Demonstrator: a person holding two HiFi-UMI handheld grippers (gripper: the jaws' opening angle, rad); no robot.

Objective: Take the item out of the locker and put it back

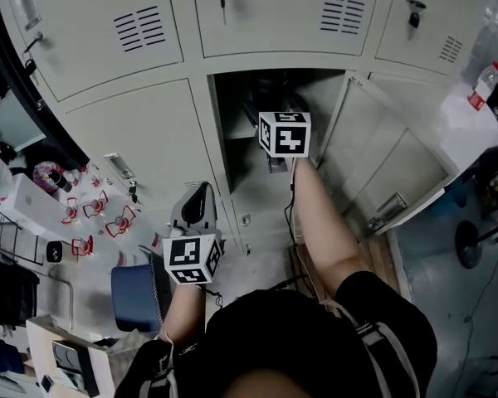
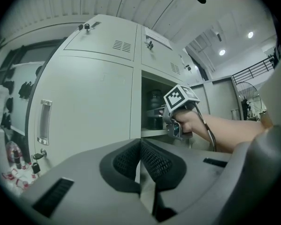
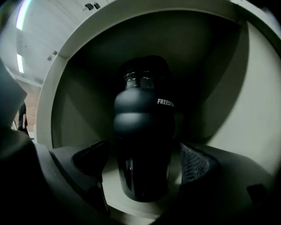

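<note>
Right gripper point(image 3: 143, 164) jaws stand wide, flanking without touching the glossy black waisted shaker bottle point(image 3: 143, 121), upright inside the grey metal locker point(image 3: 264, 107). Left gripper point(image 2: 140, 161), outside the locker, is closed, empty. Bottle looks rigid, slick, likely light: grip its straight lower body

Black bottle point(image 3: 143, 144) showing white lettering, pale grey lockers point(image 1: 124, 131) showing dark slotted vents, marker cube point(image 1: 284, 133) showing black-and-white squares.
</note>
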